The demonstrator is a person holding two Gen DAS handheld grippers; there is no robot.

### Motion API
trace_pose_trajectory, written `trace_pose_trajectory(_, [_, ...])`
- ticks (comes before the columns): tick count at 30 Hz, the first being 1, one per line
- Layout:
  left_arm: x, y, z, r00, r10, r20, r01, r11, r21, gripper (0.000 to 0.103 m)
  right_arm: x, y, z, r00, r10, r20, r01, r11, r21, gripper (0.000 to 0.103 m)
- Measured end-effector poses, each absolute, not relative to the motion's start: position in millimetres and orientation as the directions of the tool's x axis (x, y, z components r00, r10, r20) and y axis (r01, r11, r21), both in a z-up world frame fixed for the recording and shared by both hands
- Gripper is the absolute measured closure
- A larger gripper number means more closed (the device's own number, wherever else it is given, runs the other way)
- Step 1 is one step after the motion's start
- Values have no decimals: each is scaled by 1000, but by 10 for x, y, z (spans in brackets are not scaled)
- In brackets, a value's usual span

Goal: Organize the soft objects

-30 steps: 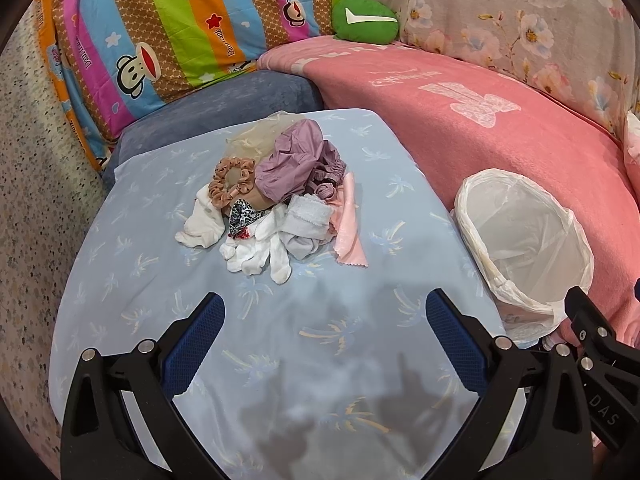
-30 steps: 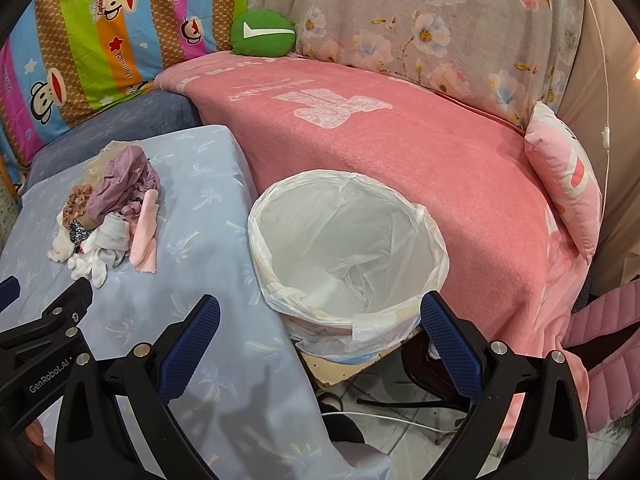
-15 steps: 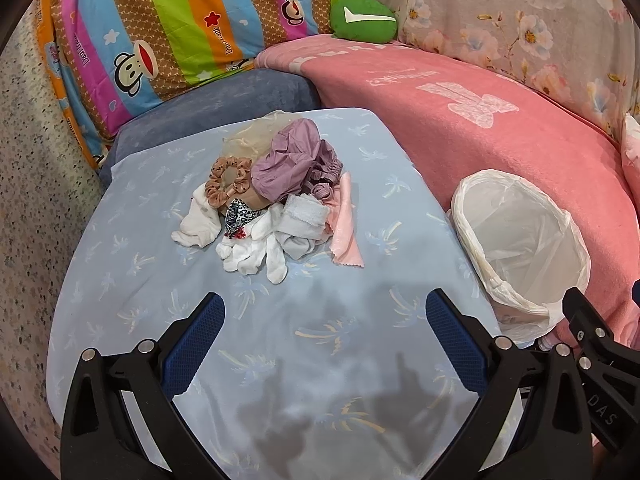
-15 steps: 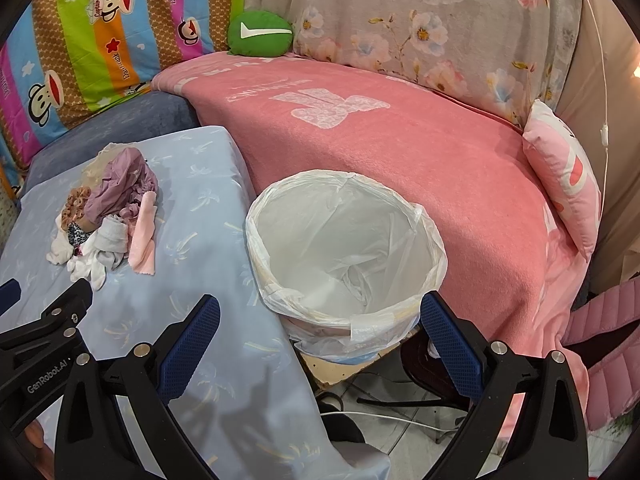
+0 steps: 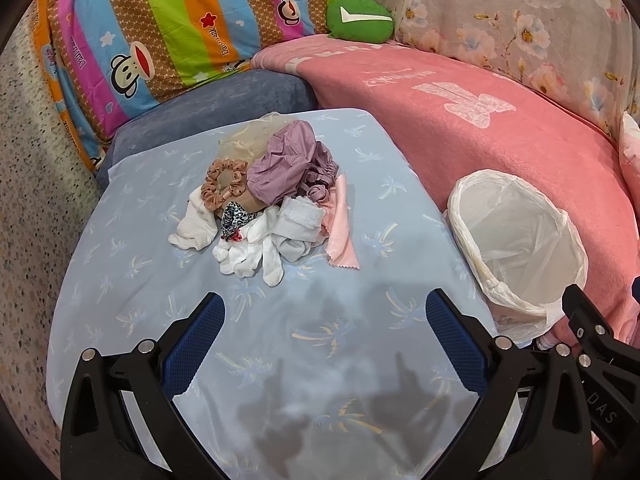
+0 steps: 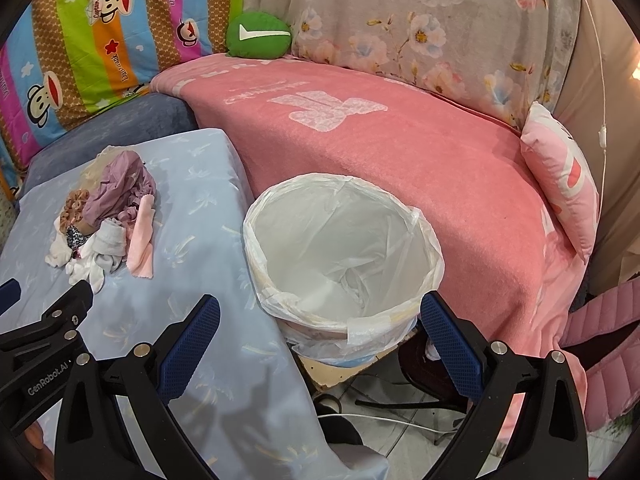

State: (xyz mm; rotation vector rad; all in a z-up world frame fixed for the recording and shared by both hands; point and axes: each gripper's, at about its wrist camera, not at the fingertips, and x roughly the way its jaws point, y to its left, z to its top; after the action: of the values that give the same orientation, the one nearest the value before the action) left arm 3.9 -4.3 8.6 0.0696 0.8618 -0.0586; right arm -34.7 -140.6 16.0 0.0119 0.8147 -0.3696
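The pink blanket [image 6: 420,160] covers the couch behind my blue-sheeted worktop [image 5: 320,340]. The lined bin [image 6: 340,248] stands just beside the worktop's right edge. The pile of soft things [image 5: 272,200] lies mid-worktop: purple cloth, socks, scrunchie, pink rag. My left claw [image 5: 324,332] gapes wide and empty over the sheet; my right claw [image 6: 320,332] gapes wide before the bin.

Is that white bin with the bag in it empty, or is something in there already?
Empty. The right wrist view looks straight into the lined bin and shows only crumpled white bag.
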Motion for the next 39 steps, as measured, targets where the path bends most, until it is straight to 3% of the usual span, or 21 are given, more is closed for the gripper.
trace_pose_trajectory(25, [241,158,31,652,-104,-751,100,994,-51,7,-228,-1313,187,654,-313,-688,332,937,-111,6])
trace_pose_trajectory(39, [581,846,-223,654,-24,-756,3,1000,-28,7,187,-885,-5,686,-217,-694,243,968,-63,6])
